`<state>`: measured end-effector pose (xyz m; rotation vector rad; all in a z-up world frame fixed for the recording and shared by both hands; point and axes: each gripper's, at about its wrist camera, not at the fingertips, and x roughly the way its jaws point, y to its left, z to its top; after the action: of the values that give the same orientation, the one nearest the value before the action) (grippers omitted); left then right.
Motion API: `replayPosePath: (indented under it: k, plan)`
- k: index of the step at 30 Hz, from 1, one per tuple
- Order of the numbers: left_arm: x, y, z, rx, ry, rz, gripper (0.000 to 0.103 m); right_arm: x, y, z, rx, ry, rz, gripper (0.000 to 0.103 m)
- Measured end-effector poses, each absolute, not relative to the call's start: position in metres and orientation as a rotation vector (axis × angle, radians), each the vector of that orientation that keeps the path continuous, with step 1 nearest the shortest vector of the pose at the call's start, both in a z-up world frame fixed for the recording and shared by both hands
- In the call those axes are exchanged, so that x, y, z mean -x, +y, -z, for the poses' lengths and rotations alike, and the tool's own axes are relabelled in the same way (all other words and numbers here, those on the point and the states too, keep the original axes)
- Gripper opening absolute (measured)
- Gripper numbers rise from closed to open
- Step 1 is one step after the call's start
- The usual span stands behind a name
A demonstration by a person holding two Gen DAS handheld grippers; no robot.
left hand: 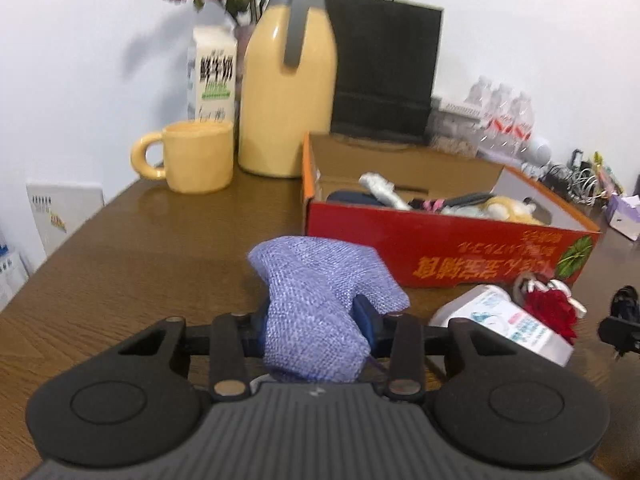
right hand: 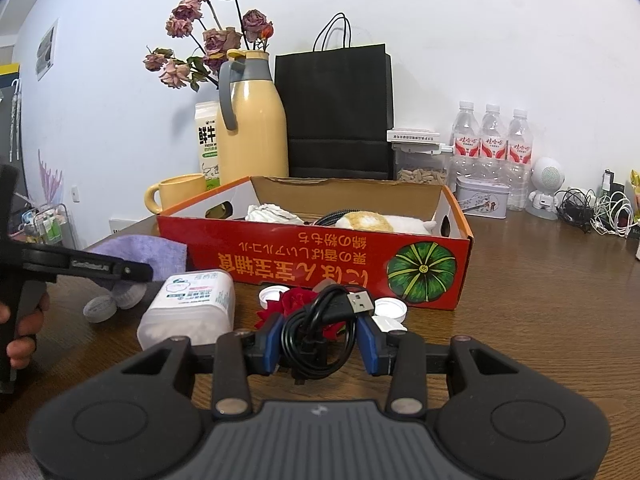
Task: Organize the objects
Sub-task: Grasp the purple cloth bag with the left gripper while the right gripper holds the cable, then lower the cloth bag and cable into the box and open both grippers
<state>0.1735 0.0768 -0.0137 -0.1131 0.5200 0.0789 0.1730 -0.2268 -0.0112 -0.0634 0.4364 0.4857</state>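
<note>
My left gripper is shut on a purple woven cloth, which bulges up between its blue pads just in front of the red cardboard box. Seen from the right wrist, that gripper reaches in from the left in a person's hand, with the cloth over it and grey rounded pieces hanging below. My right gripper is shut on a coiled black USB cable in front of the box. The box holds several items, among them a plush toy.
On the brown table near the box lie a white plastic tub, a red rose and white caps. Behind stand a yellow mug, yellow jug, milk carton, black paper bag, water bottles and tangled cables.
</note>
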Motion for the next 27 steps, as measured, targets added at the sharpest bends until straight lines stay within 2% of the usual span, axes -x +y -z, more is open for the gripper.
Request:
replayPosePath:
  k: [4, 6, 7, 8, 11, 27]
  plan:
    - [-0.171, 0.07, 0.016, 0.093, 0.533, -0.075, 0.041, -0.172, -0.227, 0.011, 0.066, 0.43, -0.483, 0.038]
    - [-0.169, 0.069, 0.015, 0.095, 0.525, -0.073, 0.038, -0.172, -0.227, 0.01, 0.065, 0.425, -0.48, 0.038]
    - [-0.168, 0.069, 0.015, 0.099, 0.517, -0.072, 0.034, -0.172, -0.227, 0.01, 0.065, 0.423, -0.479, 0.038]
    - [-0.166, 0.069, 0.015, 0.102, 0.511, -0.071, 0.026, -0.171, -0.228, 0.01, 0.065, 0.421, -0.477, 0.038]
    - [-0.158, 0.069, 0.013, 0.112, 0.486, -0.064, 0.02, -0.171, -0.228, 0.01, 0.065, 0.419, -0.473, 0.038]
    - [-0.125, 0.054, -0.012, 0.128, 0.347, -0.02, 0.019, -0.162, -0.221, 0.001, 0.119, 0.337, -0.484, 0.038]
